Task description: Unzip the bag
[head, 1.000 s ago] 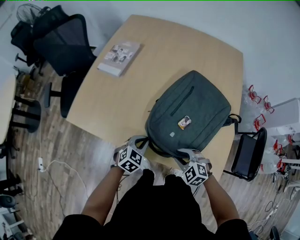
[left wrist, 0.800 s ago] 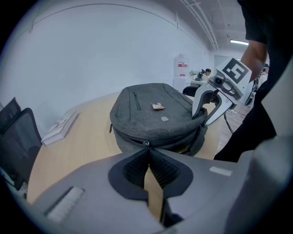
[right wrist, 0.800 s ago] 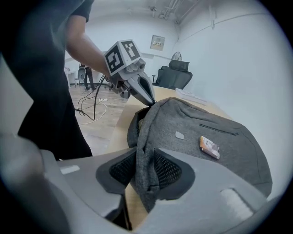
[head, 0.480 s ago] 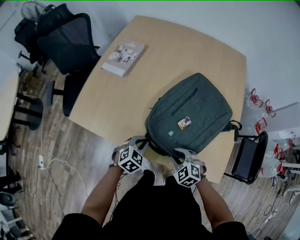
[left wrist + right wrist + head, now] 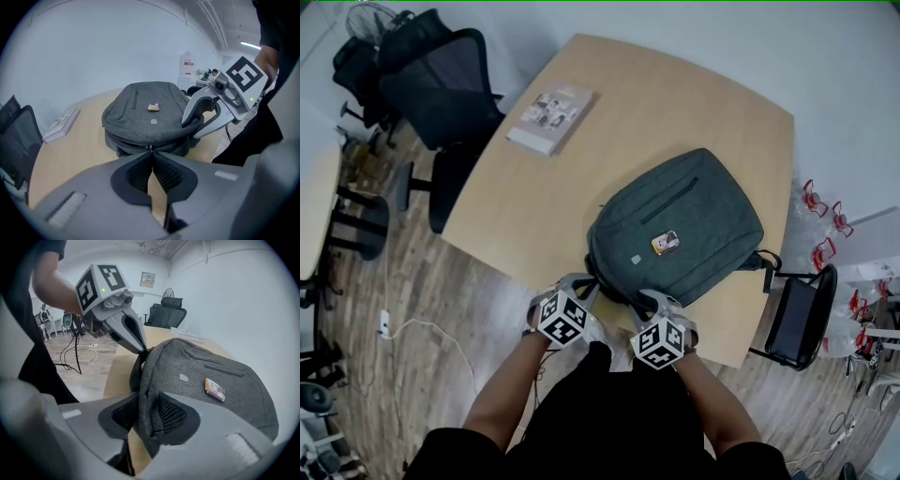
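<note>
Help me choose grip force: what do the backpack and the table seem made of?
Backpack: woven textile, probably polyester, heathered grey and matte. The weave shows up close, and it creases softly where the right claw pinches it.
Table: pale wood or wood-look laminate, smooth with a satin finish. It has a faint, even grain, but whether it is solid or veneer cannot be told.

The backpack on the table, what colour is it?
The backpack is dark grey; the head view shows it best.

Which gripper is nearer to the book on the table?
Left. The left gripper pinches the zipper pull at the bag's near edge, on the book's side; the right gripper clamps the bag fabric further right.
</note>
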`<state>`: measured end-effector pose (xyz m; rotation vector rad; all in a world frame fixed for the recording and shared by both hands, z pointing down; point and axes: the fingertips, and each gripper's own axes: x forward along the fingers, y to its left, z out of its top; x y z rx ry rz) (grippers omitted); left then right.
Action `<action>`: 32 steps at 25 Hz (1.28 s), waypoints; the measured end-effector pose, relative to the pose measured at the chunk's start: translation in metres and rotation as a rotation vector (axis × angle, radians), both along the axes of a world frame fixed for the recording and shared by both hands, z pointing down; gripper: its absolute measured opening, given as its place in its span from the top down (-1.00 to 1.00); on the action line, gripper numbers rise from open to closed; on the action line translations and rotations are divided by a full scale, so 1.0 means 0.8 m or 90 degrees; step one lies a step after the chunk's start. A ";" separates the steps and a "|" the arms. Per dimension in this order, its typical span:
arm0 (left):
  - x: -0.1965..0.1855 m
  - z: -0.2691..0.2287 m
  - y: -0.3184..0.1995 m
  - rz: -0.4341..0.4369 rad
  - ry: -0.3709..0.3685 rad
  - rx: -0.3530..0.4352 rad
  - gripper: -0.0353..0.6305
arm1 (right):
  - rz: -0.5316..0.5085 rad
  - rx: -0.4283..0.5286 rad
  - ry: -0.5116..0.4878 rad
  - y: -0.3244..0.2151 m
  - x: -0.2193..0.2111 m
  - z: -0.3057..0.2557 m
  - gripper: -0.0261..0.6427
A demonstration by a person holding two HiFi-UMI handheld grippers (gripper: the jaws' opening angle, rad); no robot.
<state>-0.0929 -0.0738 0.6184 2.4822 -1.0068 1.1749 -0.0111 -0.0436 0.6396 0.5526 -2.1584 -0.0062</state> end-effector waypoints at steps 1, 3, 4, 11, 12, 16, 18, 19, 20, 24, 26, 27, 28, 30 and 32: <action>0.000 -0.002 0.000 0.000 0.002 -0.001 0.81 | 0.004 0.001 0.000 -0.001 -0.002 0.000 0.56; 0.002 -0.006 0.001 0.002 0.006 -0.001 0.81 | 0.014 0.001 -0.003 -0.005 -0.007 -0.001 0.56; 0.004 -0.008 0.002 0.003 0.010 -0.001 0.81 | 0.020 0.000 -0.006 -0.007 -0.010 -0.001 0.56; 0.004 -0.005 0.003 -0.019 0.027 -0.008 0.81 | 0.036 0.009 -0.025 -0.017 -0.031 -0.002 0.52; 0.003 -0.004 0.002 -0.019 0.026 -0.006 0.81 | 0.031 0.015 -0.027 -0.017 -0.032 -0.003 0.51; 0.001 0.000 0.000 -0.015 0.025 0.000 0.82 | -0.052 0.018 -0.075 0.003 -0.037 -0.014 0.31; 0.000 0.002 0.001 -0.015 0.026 0.000 0.82 | -0.133 0.024 -0.093 0.026 -0.034 -0.021 0.03; -0.001 0.002 0.001 -0.015 0.027 0.000 0.82 | -0.169 0.035 -0.086 0.034 -0.027 -0.022 -0.07; -0.003 0.003 0.000 -0.015 0.027 0.000 0.82 | -0.195 0.047 -0.067 0.037 -0.015 -0.021 -0.14; -0.003 0.004 0.001 -0.017 0.025 0.000 0.82 | -0.221 0.087 0.034 0.020 0.057 -0.003 -0.17; -0.003 0.005 0.002 -0.017 0.022 0.000 0.82 | -0.220 0.094 0.068 0.007 0.085 0.005 -0.14; -0.004 0.006 0.002 -0.018 0.021 -0.001 0.82 | -0.229 0.096 0.083 0.003 0.093 0.008 -0.14; -0.005 0.006 0.001 -0.020 0.021 -0.001 0.82 | -0.244 0.102 0.098 0.000 0.098 0.013 -0.13; -0.006 0.007 0.001 -0.023 0.021 -0.002 0.82 | -0.275 0.135 0.125 -0.006 0.100 0.018 -0.01; -0.007 0.008 0.001 -0.026 0.021 -0.004 0.82 | -0.274 0.159 0.130 -0.015 0.097 0.018 0.33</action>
